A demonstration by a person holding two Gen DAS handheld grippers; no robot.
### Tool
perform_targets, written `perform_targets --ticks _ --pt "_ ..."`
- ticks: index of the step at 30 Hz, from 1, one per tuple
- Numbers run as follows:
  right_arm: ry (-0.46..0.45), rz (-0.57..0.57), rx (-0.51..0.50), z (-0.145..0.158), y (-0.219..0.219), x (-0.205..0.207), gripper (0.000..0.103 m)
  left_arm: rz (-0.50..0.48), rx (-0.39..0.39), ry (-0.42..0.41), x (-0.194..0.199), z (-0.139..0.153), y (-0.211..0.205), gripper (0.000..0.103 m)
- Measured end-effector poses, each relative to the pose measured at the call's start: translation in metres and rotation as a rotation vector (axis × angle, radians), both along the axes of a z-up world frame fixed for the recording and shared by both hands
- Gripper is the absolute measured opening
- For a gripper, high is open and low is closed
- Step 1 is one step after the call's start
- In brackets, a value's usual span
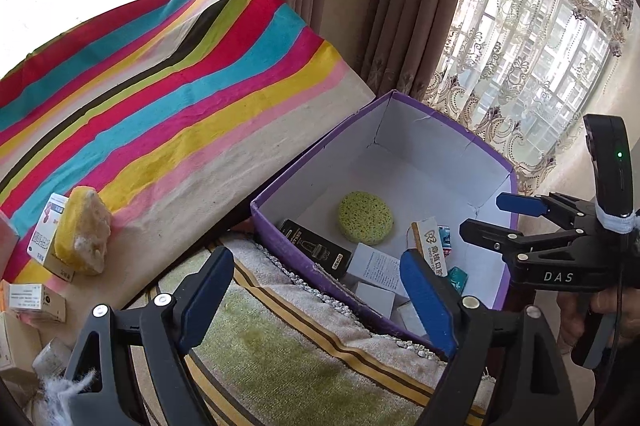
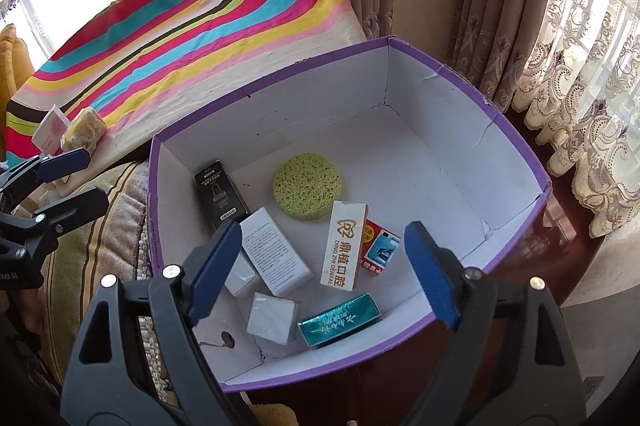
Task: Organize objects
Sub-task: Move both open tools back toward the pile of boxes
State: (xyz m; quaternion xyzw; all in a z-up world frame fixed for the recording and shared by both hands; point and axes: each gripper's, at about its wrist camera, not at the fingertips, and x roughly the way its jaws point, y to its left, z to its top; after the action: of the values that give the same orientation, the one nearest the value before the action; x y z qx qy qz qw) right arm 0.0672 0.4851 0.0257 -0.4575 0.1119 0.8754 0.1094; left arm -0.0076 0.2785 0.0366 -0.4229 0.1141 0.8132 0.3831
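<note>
A purple box (image 1: 316,150) (image 2: 300,114) with white walls stands open. Inside lie a round green sponge (image 1: 365,217) (image 2: 307,186), a black carton (image 2: 220,194), a white dental carton (image 2: 344,246), a red carton (image 2: 378,246), a teal packet (image 2: 340,320) and several white cartons. My right gripper (image 2: 324,270) (image 1: 492,216) hangs open over the near part of the box, nothing between its pads. My left gripper (image 1: 316,302) (image 2: 80,180) is open and empty over the cushion beside the box's left wall. A yellow sponge (image 1: 84,230) (image 2: 84,134) leans on a medicine carton (image 1: 44,230) on the striped cloth.
The striped cloth (image 1: 180,74) covers the surface left of the box. A green and brown striped cushion (image 1: 288,354) lies between them. More small cartons (image 1: 36,302) sit at the far left. Curtains (image 1: 500,66) hang behind. A hand (image 1: 576,314) holds the right gripper.
</note>
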Motion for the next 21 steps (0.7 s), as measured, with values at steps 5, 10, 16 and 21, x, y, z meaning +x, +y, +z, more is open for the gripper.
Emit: perform_targets --ticks 5,10,16,21 --pt "-0.003 0.029 0.001 0.000 -0.011 -0.002 0.086 0.032 0.012 -0.008 0.001 -0.001 -0.017 0.086" --pt "-0.003 0.063 -0.010 0.000 -0.024 -0.004 0.086 0.056 0.012 -0.003 0.005 -0.002 -0.035 0.086" --pt "0.010 0.115 -0.011 0.002 -0.046 -0.007 0.086 0.107 0.036 -0.031 0.006 -0.005 -0.066 0.086" --pt "0.002 0.158 0.003 0.003 -0.065 -0.011 0.086 0.166 0.058 -0.048 0.007 -0.006 -0.093 0.086"
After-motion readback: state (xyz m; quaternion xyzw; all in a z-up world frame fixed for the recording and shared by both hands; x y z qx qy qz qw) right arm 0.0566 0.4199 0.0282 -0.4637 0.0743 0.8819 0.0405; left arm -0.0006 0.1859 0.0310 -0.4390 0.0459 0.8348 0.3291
